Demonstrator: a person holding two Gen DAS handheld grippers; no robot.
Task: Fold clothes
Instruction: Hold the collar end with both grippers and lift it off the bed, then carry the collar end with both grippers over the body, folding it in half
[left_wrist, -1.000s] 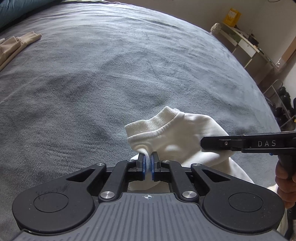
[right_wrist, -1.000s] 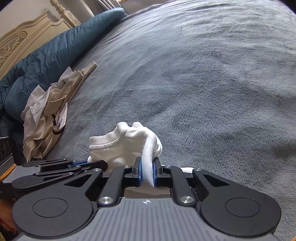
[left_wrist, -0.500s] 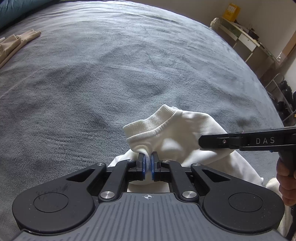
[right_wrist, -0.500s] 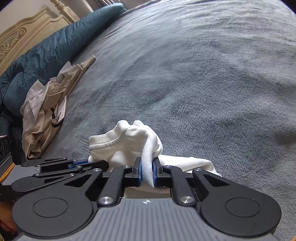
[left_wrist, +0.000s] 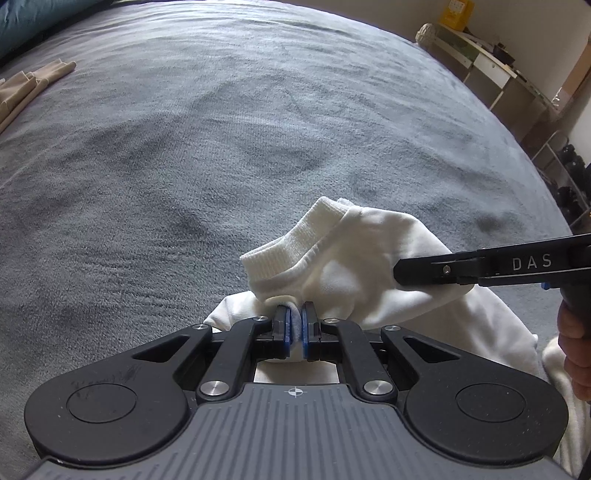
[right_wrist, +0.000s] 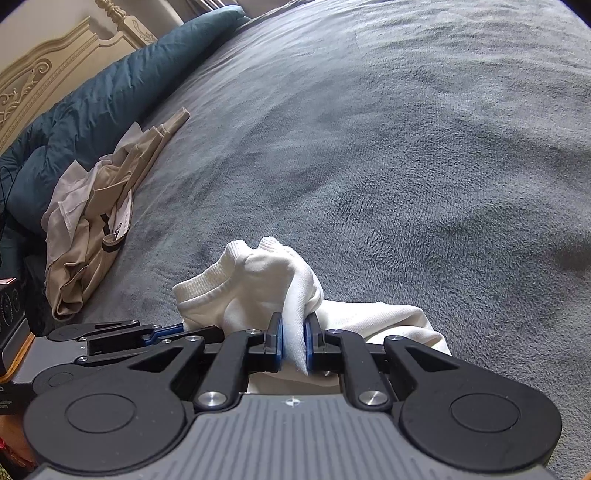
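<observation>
so both grippers have the white sweatshirt bunched up at the near edge of the grey bed; left gripper pinched tight on its fabric; right gripper clamped on a thicker fold; beige clothes piled near the bed's left edge by the teal duvet

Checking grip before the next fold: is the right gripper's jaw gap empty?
No, the right gripper is shut on a fold of the white garment bunched between its blue pads.
</observation>
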